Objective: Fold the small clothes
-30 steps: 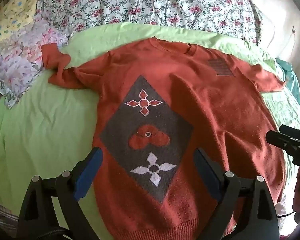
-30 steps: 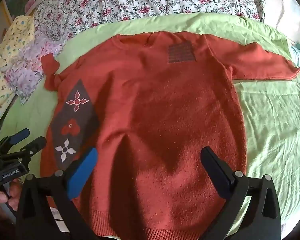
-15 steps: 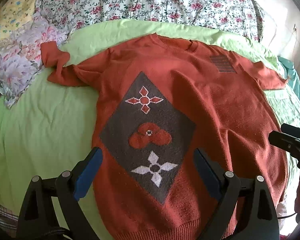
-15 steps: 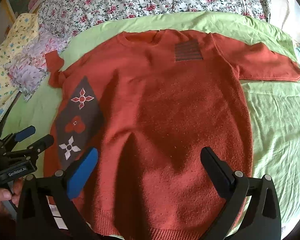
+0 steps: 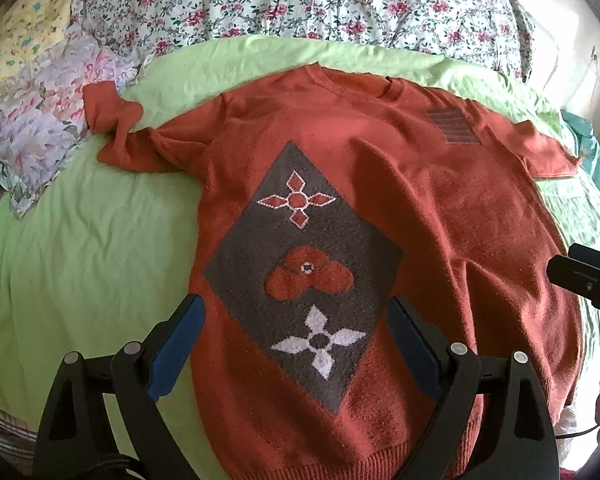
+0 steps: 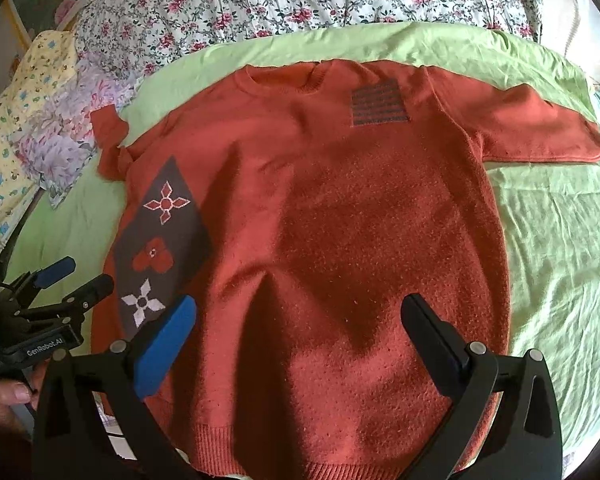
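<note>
Right wrist view shows the orange sweater (image 6: 340,240) spread flat on the green sheet (image 6: 560,260), both the left gripper (image 5: 292,344) and right gripper (image 6: 300,332) gaping, empty. Each should pinch a sleeve edge cleanly; the left sleeve (image 5: 116,120) looks bunched, perhaps twisted.

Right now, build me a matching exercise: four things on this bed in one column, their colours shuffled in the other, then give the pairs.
1. knitted short-sleeved sweater
2. wrinkled bed sheet
3. diamond-shaped knit panel
4. lowest four-petal flower motif

A. white
B. light green
C. rust orange
D. dark grey

Pairs: 1-C, 2-B, 3-D, 4-A
</note>
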The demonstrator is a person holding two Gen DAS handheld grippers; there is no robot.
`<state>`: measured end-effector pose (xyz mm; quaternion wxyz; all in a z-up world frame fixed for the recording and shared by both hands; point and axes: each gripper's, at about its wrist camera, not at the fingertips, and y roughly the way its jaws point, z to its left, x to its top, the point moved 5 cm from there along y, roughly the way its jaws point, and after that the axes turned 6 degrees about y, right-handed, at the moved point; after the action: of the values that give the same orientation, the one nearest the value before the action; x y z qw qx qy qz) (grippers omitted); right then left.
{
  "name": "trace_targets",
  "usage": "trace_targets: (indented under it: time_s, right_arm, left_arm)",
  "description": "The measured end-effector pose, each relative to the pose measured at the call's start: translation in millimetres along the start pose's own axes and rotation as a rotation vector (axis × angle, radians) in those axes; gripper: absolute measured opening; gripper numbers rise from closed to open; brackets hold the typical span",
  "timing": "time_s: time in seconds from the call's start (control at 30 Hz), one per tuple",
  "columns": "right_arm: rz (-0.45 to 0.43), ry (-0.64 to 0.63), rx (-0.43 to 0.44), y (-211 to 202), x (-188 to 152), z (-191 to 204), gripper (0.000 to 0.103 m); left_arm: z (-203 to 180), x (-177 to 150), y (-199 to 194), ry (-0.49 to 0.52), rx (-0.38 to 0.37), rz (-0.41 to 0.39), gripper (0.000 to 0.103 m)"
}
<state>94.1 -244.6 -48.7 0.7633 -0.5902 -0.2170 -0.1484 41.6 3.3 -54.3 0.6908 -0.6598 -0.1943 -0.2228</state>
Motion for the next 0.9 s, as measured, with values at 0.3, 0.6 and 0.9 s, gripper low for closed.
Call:
trace_targets:
  time_s: [0.3, 0.6, 0.9]
  right_arm:
    - [0.047, 0.048, 0.075, 5, 6, 4, 0.102]
    - [0.069, 0.076, 0.070, 10, 12, -8, 0.102]
    - [0.064, 0.169, 0.086, 18, 24, -40, 0.102]
  left_arm:
    - [-1, 3, 9, 0.000, 0.019, 0.038, 0.093]
    - [-6, 9, 18, 0.017, 0.047, 0.050, 0.093]
    - [-16, 20, 33, 0.001, -0.002, 0.074, 0.092]
